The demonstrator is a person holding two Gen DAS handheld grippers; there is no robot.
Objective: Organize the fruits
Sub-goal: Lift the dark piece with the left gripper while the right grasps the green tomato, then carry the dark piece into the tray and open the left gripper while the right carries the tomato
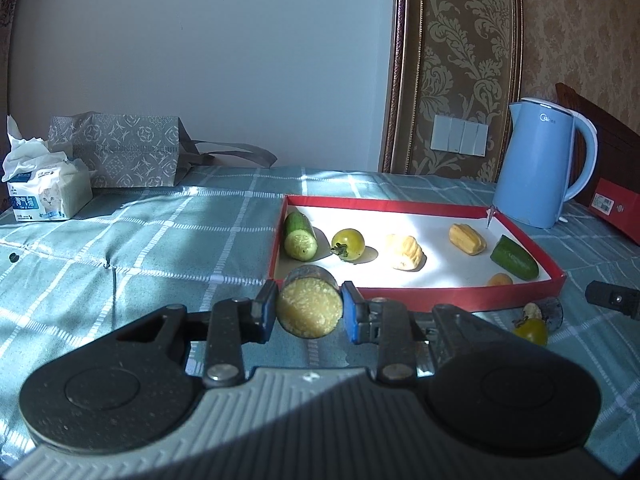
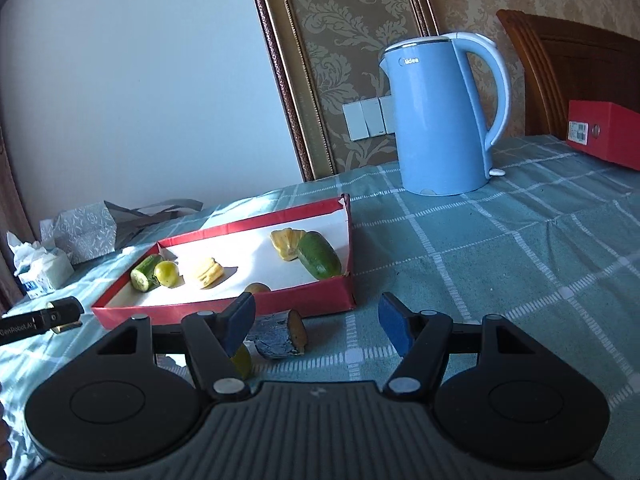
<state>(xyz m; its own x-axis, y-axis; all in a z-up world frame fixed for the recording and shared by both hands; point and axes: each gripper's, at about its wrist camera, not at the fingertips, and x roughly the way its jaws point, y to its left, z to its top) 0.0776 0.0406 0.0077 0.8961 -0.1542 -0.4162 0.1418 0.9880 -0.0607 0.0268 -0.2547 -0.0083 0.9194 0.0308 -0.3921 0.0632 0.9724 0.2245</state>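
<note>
My left gripper (image 1: 309,311) is shut on a cut cucumber piece (image 1: 309,306), held just in front of the red tray's near wall (image 1: 440,293). The tray holds a cucumber half (image 1: 300,236), a green tomato (image 1: 349,243), two yellow fruit pieces (image 1: 405,252) (image 1: 467,239), a dark cucumber end (image 1: 514,258) and a small yellow fruit (image 1: 500,279). My right gripper (image 2: 316,322) is open over the cloth, in front of the tray (image 2: 224,308). A dark cut piece (image 2: 280,334) and a green tomato (image 2: 242,360) lie on the cloth by its left finger.
A blue kettle (image 2: 436,120) stands behind the tray on the right. A red box (image 2: 604,134) sits at the far right. A tissue pack (image 1: 48,192) and a patterned grey bag (image 1: 120,152) stand at the back left. A checked teal cloth (image 1: 140,248) covers the table.
</note>
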